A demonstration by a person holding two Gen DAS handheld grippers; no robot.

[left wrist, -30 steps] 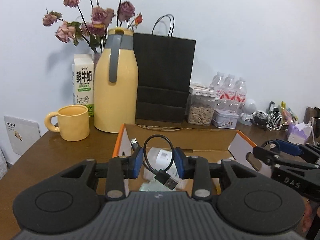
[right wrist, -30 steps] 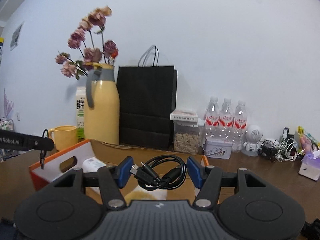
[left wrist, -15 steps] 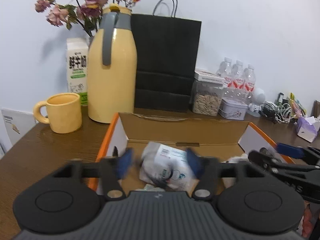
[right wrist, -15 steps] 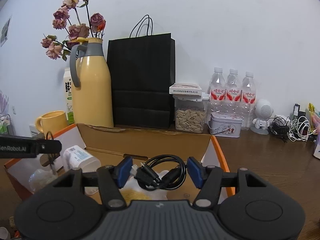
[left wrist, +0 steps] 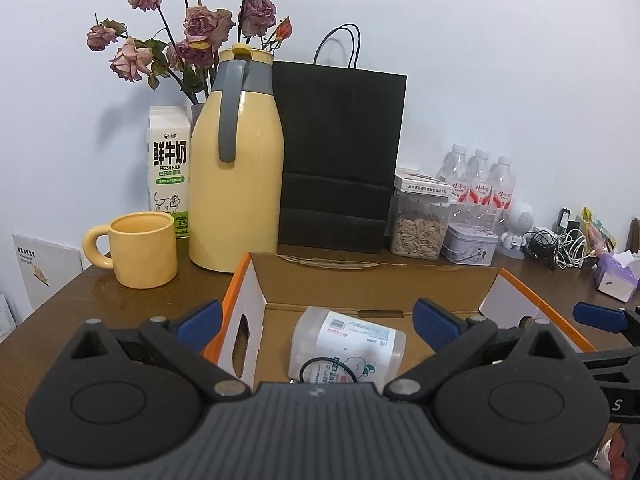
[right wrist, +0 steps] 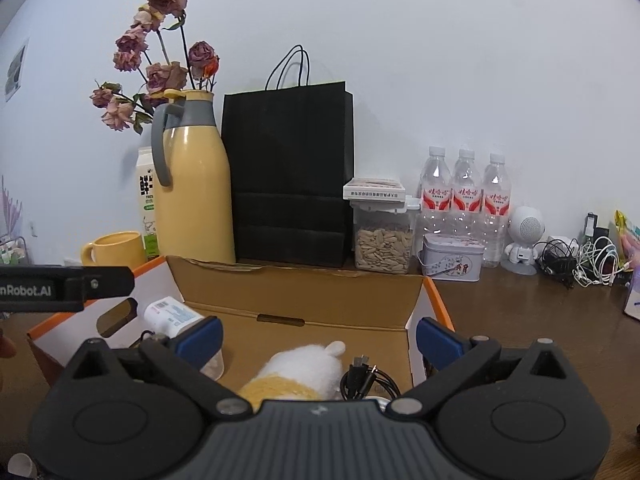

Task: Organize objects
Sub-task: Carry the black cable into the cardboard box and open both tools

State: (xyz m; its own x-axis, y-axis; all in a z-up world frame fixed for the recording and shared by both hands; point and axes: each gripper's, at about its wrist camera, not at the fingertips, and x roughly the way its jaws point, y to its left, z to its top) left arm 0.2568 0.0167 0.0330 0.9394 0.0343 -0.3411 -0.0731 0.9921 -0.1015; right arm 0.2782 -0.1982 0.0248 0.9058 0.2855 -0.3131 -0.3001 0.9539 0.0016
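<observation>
Both sets of fingers stand spread wide w/ nothing between them, jaws just been opening: left gripper (left wrist: 316,322) hangs over the cardboard box (left wrist: 372,276) w/ its short black cable (left wrist: 329,370) lying loose on the plastic tub (left wrist: 346,346) at 6 o'clock below the gap, and right gripper (right wrist: 318,336) has its coiled cable (right wrist: 370,380) on the box floor at 5 o'clock, just beside the plush toy (right wrist: 298,372). Risk, imo: pulling back low could snag a cable loop on a finger & drag it out, or clip the orange box wall, since the two grippers sit close together. Mug (left wrist: 140,250) & jug (left wrist: 236,168) stand at 10–11 o'clock on the counter (left wrist: 120,304), clear of the box.
</observation>
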